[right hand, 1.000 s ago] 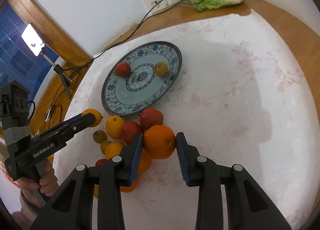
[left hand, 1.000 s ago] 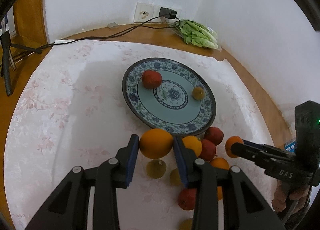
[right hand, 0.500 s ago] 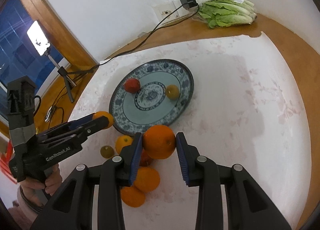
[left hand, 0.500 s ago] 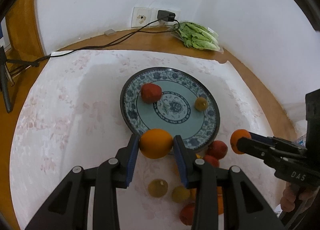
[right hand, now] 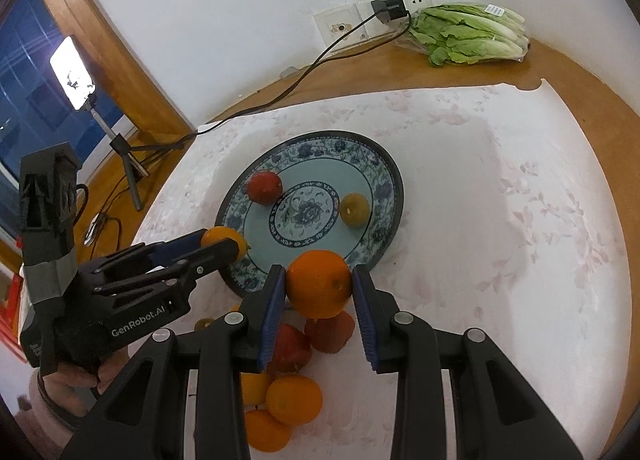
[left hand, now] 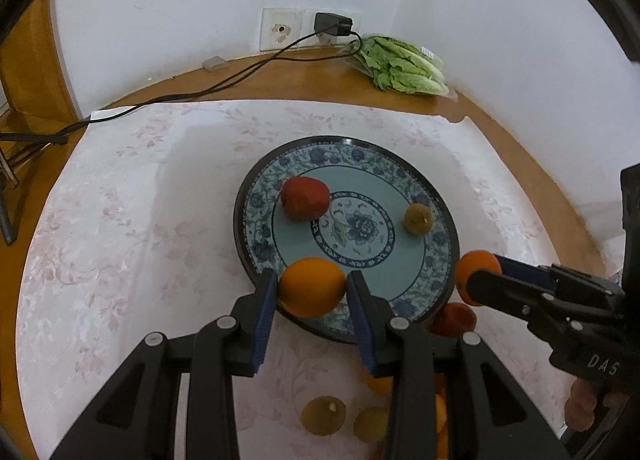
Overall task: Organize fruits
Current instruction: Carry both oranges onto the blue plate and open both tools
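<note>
My left gripper (left hand: pixel 312 294) is shut on an orange (left hand: pixel 312 287), held over the near rim of the blue patterned plate (left hand: pixel 438 238). My right gripper (right hand: pixel 319 286) is shut on a second orange (right hand: pixel 319 283), just above the plate's near edge (right hand: pixel 394 179). On the plate lie a red apple (left hand: pixel 305 197) and a small brownish-yellow fruit (left hand: pixel 417 218). A pile of oranges (right hand: pixel 294 400), red apples (right hand: pixel 330 332) and small yellowish fruits (left hand: pixel 323 416) lies on the cloth in front of the plate. Each gripper shows in the other's view: the right (left hand: pixel 476 278), the left (right hand: pixel 224 246).
A white floral cloth (left hand: pixel 120 240) covers the round wooden table. A bag of lettuce (left hand: pixel 400 63) lies at the back by the wall. A black cable (left hand: pixel 200 89) runs from a wall socket across the table's back edge. A phone on a tripod (right hand: pixel 74 73) stands at left.
Both grippers have lifted their oranges away from the pile and carried them forward to the plate's near rim. The pile now lies below and behind the fingers.
</note>
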The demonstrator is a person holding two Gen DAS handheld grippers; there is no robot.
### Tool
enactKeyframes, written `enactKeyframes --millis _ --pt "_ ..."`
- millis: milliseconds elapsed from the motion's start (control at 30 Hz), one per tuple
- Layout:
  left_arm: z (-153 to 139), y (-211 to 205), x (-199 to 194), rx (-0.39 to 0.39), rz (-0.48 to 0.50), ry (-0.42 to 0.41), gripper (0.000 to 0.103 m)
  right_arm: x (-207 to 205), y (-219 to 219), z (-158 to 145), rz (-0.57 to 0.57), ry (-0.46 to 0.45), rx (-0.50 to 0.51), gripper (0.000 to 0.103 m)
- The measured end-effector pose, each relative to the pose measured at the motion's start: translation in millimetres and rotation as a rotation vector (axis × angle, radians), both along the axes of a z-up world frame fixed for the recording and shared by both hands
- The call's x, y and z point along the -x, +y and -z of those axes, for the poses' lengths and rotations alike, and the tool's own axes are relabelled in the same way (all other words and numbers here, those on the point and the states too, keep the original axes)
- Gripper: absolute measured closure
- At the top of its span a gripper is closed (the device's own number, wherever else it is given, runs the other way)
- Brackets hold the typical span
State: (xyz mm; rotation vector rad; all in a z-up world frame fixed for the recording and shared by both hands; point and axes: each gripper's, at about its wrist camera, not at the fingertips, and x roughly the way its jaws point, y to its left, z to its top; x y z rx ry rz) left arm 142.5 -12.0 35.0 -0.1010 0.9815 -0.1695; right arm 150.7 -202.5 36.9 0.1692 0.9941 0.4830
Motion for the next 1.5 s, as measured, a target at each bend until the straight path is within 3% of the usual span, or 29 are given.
enactKeyframes --millis 767,1500 --pt "10 -8 -20 -0.026 0.028 -0.031 0.066 -21 17 13 -0.021 -0.100 0.154 0.068" --pt "16 -14 -22 -0.041 0.044 -0.008 0.065 -22 15 15 -0.011 -0.118 0.153 0.067"
